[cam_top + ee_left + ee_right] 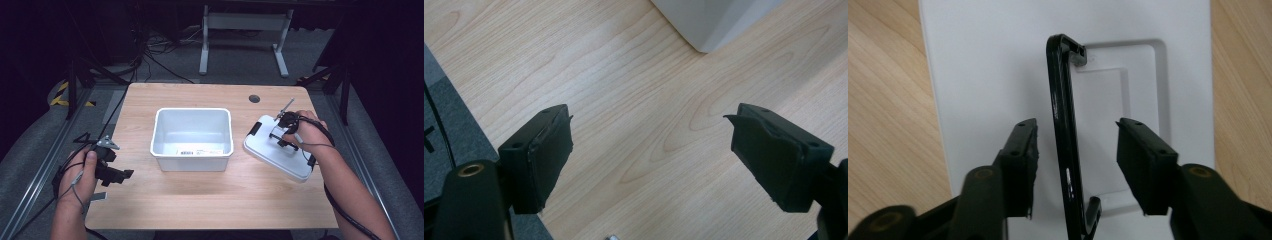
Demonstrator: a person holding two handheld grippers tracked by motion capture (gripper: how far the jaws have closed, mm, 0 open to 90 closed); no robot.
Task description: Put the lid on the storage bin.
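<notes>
The left gripper [122, 174] sits near the table's [210, 200] left edge, held in the person's left hand [82, 172], pointing toward the table's middle. In the left gripper view its 2 black jaws stand wide apart with nothing between them, only bare wood grain below. Ahead of it and to its upper right lies a corner of the white plastic bin [709, 25]; the wood between jaws and bin is open. Off its left jaw the table edge runs diagonally, with dark floor [449, 115] beyond.

The open rectangular bin [192, 137] sits at the table's centre, its long axis running left to right, a barcode label [200, 151] on its near wall. Free tabletop surrounds it on every side.

To the bin's right lies the white lid [277, 150], flat on the table near the right edge, its long axis slanting from far-left to near-right, black clips [254, 128] at its ends. The right gripper [280, 139], in the right hand [307, 132], hangs directly over the lid. In the right gripper view the lid's black handle [1063, 125] stands raised, running away from the gripper along the lid's recess [1128, 125]. The jaws are about half open, 1 on each side of the handle, the left jaw closer to it, neither visibly touching. Wood shows on both sides of the lid.
</notes>
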